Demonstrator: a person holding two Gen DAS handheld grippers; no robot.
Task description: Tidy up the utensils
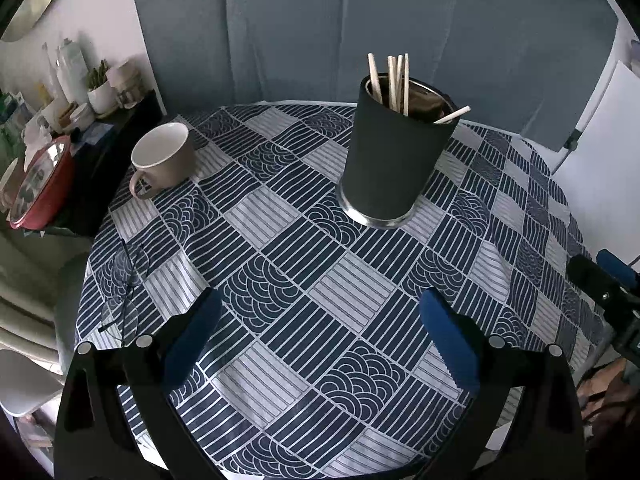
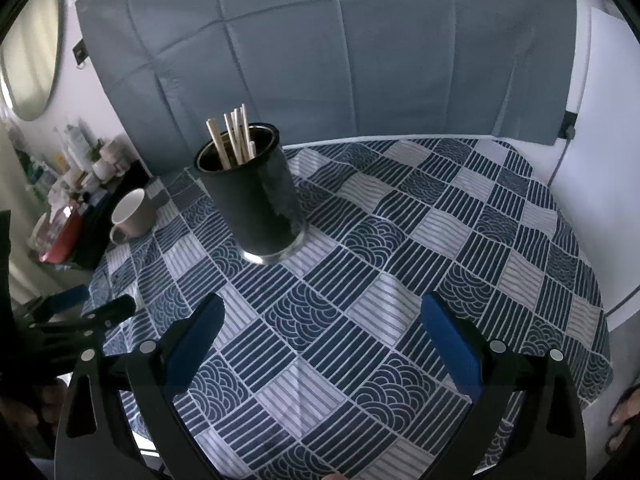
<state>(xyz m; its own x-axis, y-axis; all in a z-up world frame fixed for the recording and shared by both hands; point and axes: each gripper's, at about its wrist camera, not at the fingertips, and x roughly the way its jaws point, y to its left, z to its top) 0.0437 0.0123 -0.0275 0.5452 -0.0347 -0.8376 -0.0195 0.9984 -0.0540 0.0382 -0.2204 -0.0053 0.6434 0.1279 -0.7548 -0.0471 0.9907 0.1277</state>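
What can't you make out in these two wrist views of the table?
- Lower ends of the wooden chopsticks: both views, hidden inside the black cylindrical holder.
- Items on the side shelf: right wrist view, blurred and small.
- Thin-framed eyeglasses: only in the left wrist view.

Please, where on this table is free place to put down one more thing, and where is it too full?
Free: the tablecloth right of the dark holder, and the near middle between holder and both open grippers. Tighter: the left side, with the mug by the edge and the glasses lying nearer; the side shelf beyond is crowded.
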